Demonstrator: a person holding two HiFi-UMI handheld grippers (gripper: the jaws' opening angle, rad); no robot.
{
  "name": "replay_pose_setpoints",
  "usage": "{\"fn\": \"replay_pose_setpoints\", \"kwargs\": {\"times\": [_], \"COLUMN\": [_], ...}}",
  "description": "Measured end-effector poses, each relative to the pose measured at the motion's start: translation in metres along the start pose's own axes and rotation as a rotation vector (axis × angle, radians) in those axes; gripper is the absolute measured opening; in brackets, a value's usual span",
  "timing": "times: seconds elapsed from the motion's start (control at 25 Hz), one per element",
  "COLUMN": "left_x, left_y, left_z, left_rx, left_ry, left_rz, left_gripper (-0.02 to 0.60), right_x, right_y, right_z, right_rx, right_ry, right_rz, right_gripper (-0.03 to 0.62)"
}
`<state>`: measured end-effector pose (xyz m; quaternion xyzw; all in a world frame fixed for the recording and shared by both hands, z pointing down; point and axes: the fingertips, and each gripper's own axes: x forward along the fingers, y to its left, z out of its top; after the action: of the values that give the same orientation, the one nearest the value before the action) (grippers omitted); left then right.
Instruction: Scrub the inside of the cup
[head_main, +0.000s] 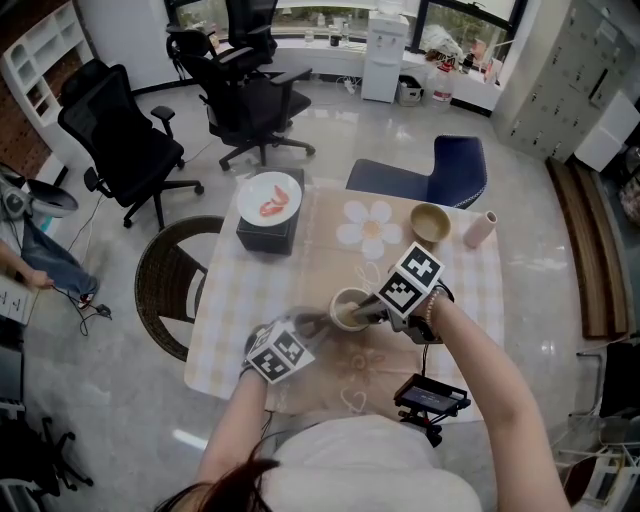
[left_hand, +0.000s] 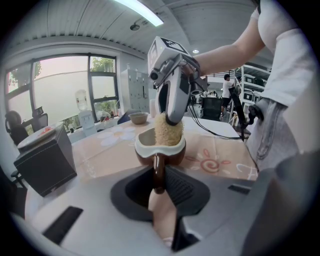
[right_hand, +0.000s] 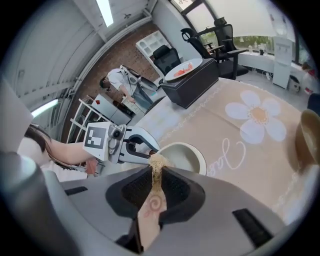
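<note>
A brown cup with a white inside stands near the table's front in the head view, cup. My left gripper is shut on the cup's brown handle and shows in the head view at the cup's left, left gripper. My right gripper is shut on a tan loofah sponge. From the left gripper view the sponge reaches down into the cup's mouth, with the right gripper above it. In the right gripper view the cup lies just beyond the sponge's tip.
A black box bearing a white plate stands at the back left of the table. A tan bowl and a small pink bottle are at the back right. A black device hangs at the front edge. Chairs surround the table.
</note>
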<state>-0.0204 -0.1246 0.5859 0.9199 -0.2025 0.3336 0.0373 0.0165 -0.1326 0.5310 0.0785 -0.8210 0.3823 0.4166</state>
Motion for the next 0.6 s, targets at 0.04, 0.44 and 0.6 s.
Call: {"fn": "replay_pose_setpoints", "kwargs": {"times": [0.04,0.44,0.6], "left_x": [0.0,-0.001,-0.001], "left_y": [0.0,-0.002,-0.002], "left_z": [0.0,0.003,0.003], "left_rx": [0.0,-0.001,0.001], "left_ry": [0.001,0.001,0.003], "left_rz": [0.0,-0.001,0.0], "left_gripper": [0.061,0.061,0.061], "right_x": [0.001,0.005,0.0], "right_y": [0.0,-0.015,-0.024], "right_z": [0.001,0.011,0.012], "right_rx": [0.009,-0.041,-0.175], "right_ry": [-0.021,-0.194,-0.206], "right_rz": [0.001,-0.185,-0.342], "right_gripper": [0.06,0.06,0.06]}}
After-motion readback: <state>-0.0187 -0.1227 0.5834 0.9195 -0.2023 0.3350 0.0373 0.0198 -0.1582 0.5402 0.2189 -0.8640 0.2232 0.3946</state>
